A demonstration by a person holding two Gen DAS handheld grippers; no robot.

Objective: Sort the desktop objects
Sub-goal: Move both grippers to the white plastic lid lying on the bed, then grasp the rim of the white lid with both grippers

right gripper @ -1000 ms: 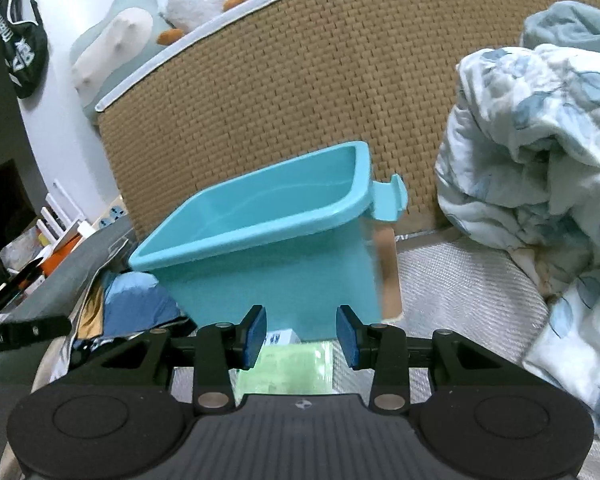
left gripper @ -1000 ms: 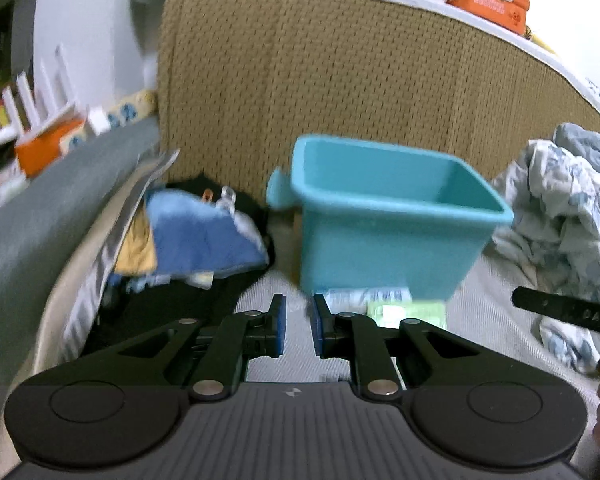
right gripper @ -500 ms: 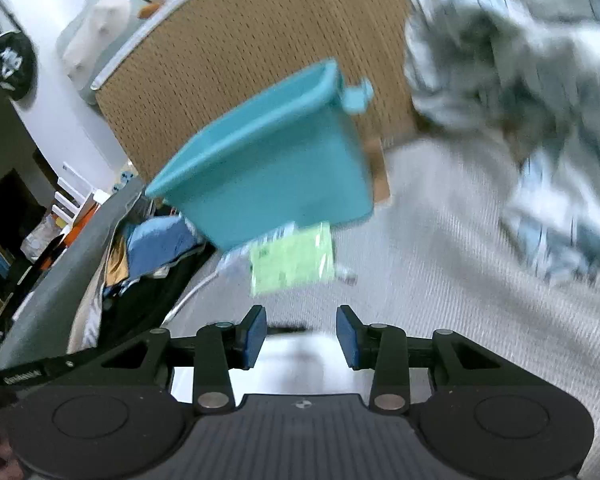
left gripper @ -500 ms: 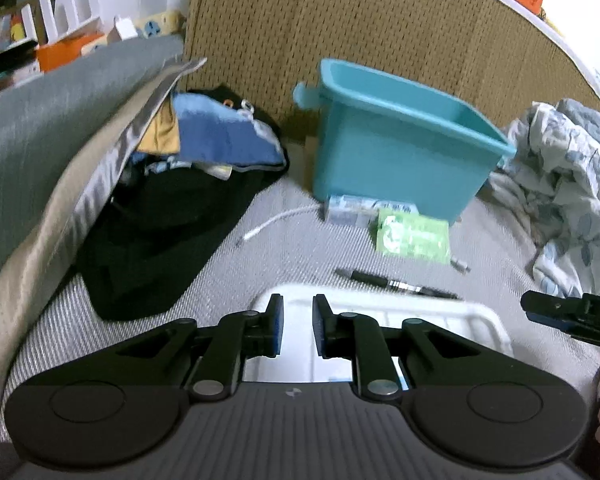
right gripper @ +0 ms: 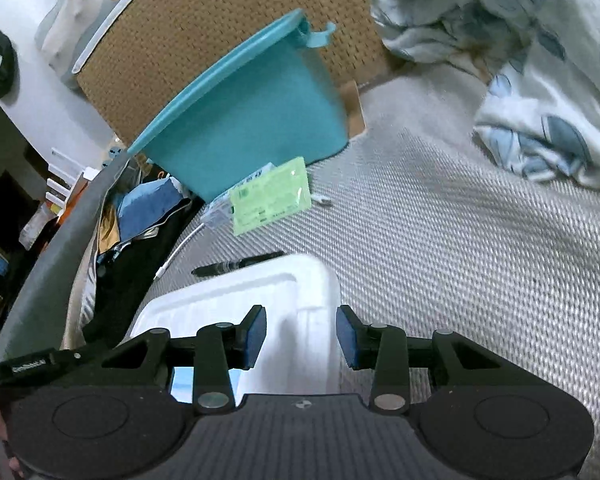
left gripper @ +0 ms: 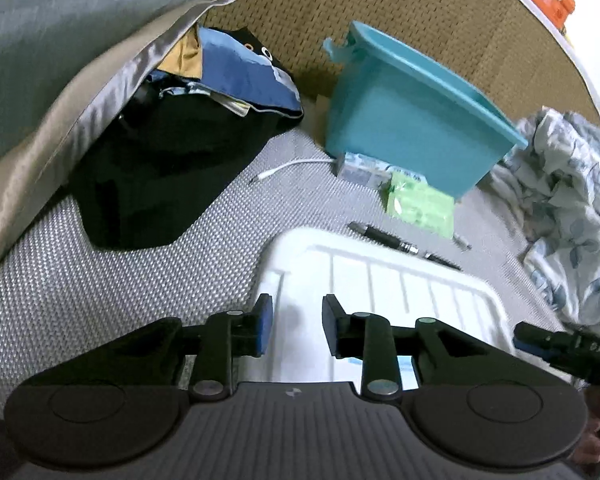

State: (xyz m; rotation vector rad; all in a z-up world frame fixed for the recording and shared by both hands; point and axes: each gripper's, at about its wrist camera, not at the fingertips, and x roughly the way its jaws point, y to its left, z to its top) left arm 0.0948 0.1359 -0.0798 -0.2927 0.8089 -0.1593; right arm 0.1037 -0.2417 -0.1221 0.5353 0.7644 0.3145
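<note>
Bare mat [right gripper: 440, 240] right of white tray [right gripper: 300, 280]

Dim, cool indoor light, brightest on the white bin [left gripper: 384, 276], washed out to glare with its ribs barely readable. Motion-smeared across the teal tub [right gripper: 256, 116] and floral bedding [right gripper: 540, 80] in both views. Bowed hard by fisheye, black at the corners.

Left tool [left gripper: 296, 330] newly wider, both now over white tray [left gripper: 384, 276]

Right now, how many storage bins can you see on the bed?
2: a teal bin against the woven headboard, and a white bin right under both grippers. Others may be hidden under clothes.
</note>
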